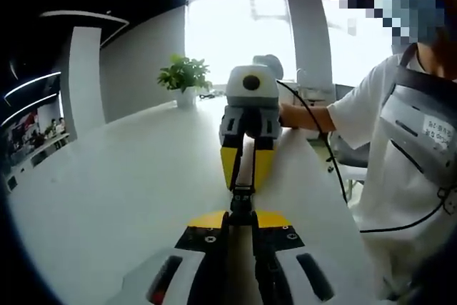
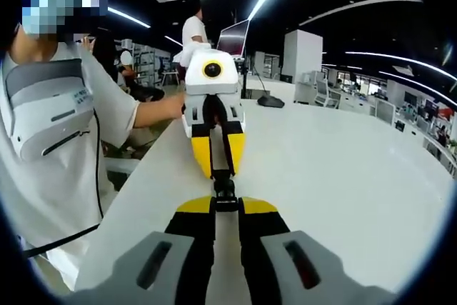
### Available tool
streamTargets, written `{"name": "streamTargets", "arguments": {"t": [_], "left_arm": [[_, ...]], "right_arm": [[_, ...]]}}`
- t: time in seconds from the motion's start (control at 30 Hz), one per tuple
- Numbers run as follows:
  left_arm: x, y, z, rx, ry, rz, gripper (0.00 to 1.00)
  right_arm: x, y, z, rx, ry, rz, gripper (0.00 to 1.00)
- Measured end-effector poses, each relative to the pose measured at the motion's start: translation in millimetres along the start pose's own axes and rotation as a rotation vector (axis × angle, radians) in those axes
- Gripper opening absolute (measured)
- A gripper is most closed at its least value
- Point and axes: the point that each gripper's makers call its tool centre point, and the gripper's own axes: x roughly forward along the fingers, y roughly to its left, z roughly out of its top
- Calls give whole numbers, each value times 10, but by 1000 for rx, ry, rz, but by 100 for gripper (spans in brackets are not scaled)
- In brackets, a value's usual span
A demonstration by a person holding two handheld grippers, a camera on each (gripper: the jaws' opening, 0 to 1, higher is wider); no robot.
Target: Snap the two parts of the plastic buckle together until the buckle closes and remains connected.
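Observation:
The black plastic buckle [image 1: 241,201] hangs over the white table [image 1: 128,183], held between two grippers that face each other tip to tip. My left gripper [image 1: 240,221] is shut on the near buckle part. The right gripper [image 1: 245,185] comes in from ahead, its yellow fingers [image 1: 229,166] closed on the far part. In the right gripper view, my right gripper [image 2: 226,208] is shut on its buckle part [image 2: 224,191], and the left gripper [image 2: 221,175] holds the other part opposite. The two parts meet end to end; I cannot tell whether they are latched.
A person in a white shirt [image 1: 400,141] stands at the table's edge, a hand [image 1: 293,114] on the right gripper. A potted plant [image 1: 184,76] stands at the table's far end. A dark object [image 2: 271,101] lies far off on the table [image 2: 343,169]. Another person [image 2: 193,33] stands behind.

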Motion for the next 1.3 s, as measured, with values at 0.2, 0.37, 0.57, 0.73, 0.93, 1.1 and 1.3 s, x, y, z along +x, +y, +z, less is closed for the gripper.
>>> {"name": "streamTargets", "arguments": {"t": [0.2, 0.37, 0.57, 0.73, 0.93, 1.1, 1.3], "left_arm": [[2, 5, -1, 13, 10, -1, 12], [34, -16, -3, 14, 15, -16, 12], [23, 23, -31, 20, 19, -9, 12], [-56, 54, 85, -7, -48, -3, 12], [-73, 66, 121, 1, -57, 5, 12], [-65, 40, 135, 3, -63, 1, 12], [-87, 30, 160, -3, -76, -2, 12]], "right_arm": [[22, 2, -25, -10, 19, 8, 11], [65, 22, -5, -11, 19, 29, 11], [73, -4, -9, -21, 17, 16, 11], [32, -55, 62, -26, -35, -24, 20], [36, -33, 105, -31, -51, -25, 21], [44, -16, 153, -22, -70, -18, 19], [37, -11, 176, -14, -80, -20, 12]]}}
